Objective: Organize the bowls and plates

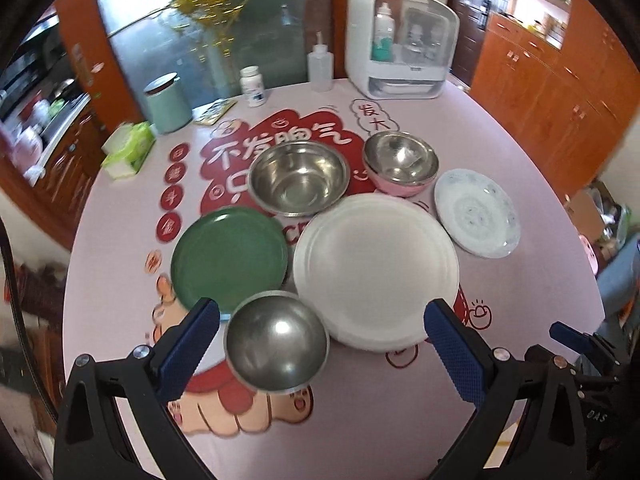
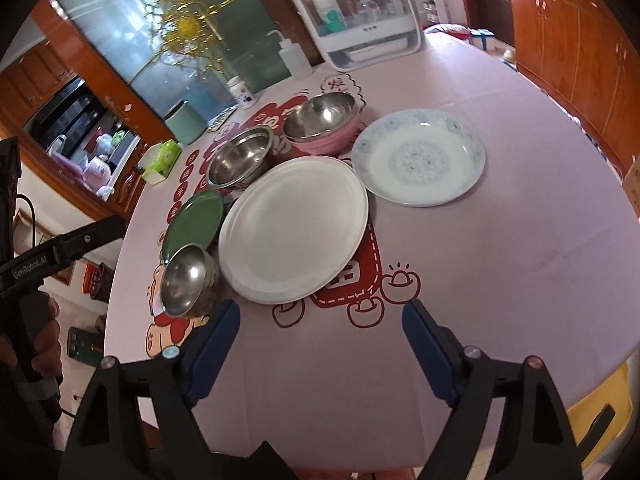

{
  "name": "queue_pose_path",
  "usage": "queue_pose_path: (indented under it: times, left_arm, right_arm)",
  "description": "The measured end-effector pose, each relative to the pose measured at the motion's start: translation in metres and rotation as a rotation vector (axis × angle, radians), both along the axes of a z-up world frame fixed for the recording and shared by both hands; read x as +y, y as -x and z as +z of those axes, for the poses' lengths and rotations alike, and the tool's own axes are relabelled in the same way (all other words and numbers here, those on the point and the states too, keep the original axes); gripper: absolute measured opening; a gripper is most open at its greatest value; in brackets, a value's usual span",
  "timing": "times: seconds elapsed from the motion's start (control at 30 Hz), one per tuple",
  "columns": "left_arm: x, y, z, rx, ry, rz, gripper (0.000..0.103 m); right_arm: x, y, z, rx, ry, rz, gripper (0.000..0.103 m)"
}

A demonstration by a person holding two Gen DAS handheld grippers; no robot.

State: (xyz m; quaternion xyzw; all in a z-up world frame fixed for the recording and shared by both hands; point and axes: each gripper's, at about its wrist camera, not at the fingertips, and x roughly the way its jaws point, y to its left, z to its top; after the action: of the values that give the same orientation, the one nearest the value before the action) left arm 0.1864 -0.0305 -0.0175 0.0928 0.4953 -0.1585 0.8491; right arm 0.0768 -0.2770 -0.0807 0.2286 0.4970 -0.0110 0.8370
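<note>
Dishes: all loose on the counter (image 1: 520,320) — white plate (image 1: 376,268) mid-frame, green plate (image 1: 230,256) left of it, patterned plate (image 1: 476,212) right.
Bowls: small steel bowl (image 1: 276,344) nearest, large steel bowl (image 1: 298,178) behind, one steel bowl already nested in the pink bowl (image 1: 400,186).
Progress: barely begun, by my reckoning; plates unstacked.
Left tongs (image 1: 322,344): spread, straddling the small bowl, not pinching.
Right tongs (image 2: 320,344): spread, empty.
Unclear: the pink bowl's steel bowl could be a liner.

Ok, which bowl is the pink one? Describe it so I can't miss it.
Start at the big white plate mid-table. Just beyond it, two bowls stand side by side. The pink bowl is the one nearer the blue-patterned plate: pink outside, steel inside, while its neighbour is all steel.
</note>
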Motion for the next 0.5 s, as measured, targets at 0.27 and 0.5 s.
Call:
queue_pose_path:
  times: [0.27, 0.5]
  left_arm:
    - [-0.014, -0.052, -0.015, 0.061, 0.018, -0.144, 0.099]
    - [-0.018, -0.093, -0.042, 0.141, 0.071, -0.21, 0.094]
  right_arm:
    - [-0.013, -0.016, -0.014, 0.016, -0.046, -0.091, 0.076]
    - [-0.02, -0.03, -0.03, 0.016, -0.09, -0.146, 0.075]
